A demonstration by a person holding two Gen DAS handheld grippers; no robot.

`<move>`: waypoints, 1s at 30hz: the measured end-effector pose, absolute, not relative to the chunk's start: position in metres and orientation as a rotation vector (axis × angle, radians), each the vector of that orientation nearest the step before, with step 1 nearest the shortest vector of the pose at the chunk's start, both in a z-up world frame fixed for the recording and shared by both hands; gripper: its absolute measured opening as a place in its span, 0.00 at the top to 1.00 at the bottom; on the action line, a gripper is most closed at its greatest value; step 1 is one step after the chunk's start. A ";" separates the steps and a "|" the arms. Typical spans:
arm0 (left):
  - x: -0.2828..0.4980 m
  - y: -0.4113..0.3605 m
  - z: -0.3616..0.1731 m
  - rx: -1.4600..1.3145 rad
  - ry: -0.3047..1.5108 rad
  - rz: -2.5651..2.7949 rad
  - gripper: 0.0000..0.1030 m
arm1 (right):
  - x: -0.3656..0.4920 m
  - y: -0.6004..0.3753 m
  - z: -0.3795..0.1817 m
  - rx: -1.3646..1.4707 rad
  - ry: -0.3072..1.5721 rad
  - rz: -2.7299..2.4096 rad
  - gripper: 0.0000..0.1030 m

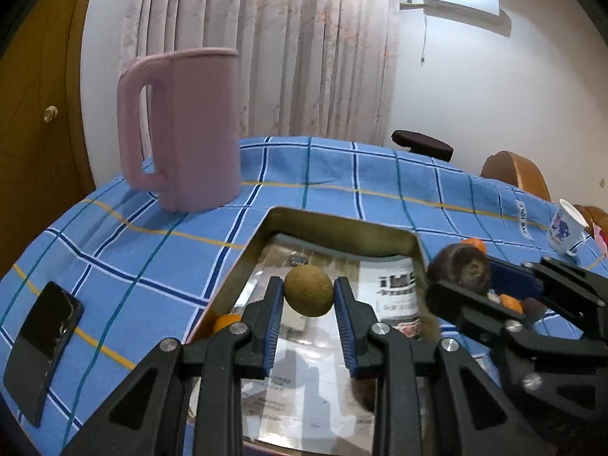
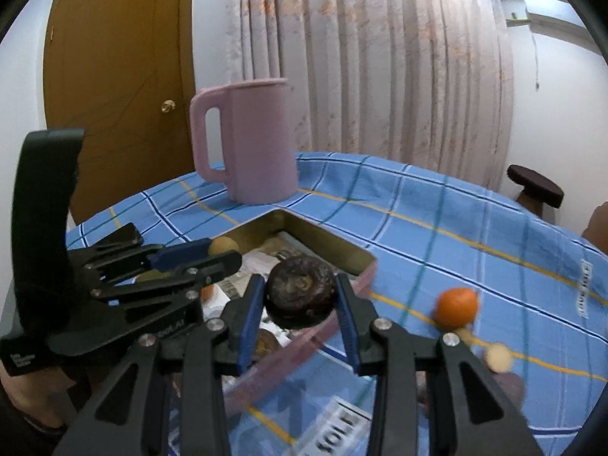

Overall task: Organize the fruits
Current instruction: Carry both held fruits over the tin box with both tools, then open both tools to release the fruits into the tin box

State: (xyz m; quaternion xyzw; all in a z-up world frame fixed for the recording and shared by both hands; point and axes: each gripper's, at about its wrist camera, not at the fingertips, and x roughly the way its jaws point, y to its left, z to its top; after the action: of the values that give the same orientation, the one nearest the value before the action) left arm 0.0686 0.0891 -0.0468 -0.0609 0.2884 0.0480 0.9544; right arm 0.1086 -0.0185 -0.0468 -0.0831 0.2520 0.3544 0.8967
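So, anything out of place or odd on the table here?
An orange fruit and a small pale one lie loose on the cloth, outside the tin. A phone lies near the table's edge. Nothing looks spilled or damaged.

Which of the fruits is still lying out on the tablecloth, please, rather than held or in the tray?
The orange mandarin sits on the blue checked tablecloth, right of the tray; the others are gripped or inside it.

A pale pleated curtain (image 1: pixel 304 49) hung behind the table, which wore a blue checked cloth (image 1: pixel 342 174). A brown wooden door (image 2: pixel 121 87) stood to the left. An air conditioner (image 1: pixel 465 3) sat high on the white wall (image 1: pixel 475 87), above a dark round stool (image 1: pixel 421 144).
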 end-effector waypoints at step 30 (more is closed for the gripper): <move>0.057 -0.002 -0.036 -0.055 0.504 -0.008 0.30 | 0.118 -0.164 -0.064 0.078 0.526 0.228 0.35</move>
State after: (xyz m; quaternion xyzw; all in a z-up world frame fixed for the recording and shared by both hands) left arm 0.0574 -0.0018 -0.0360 -0.0272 0.2492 -0.0039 0.9681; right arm 0.1181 -0.1638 -0.0643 0.0387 0.2595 0.1125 0.9584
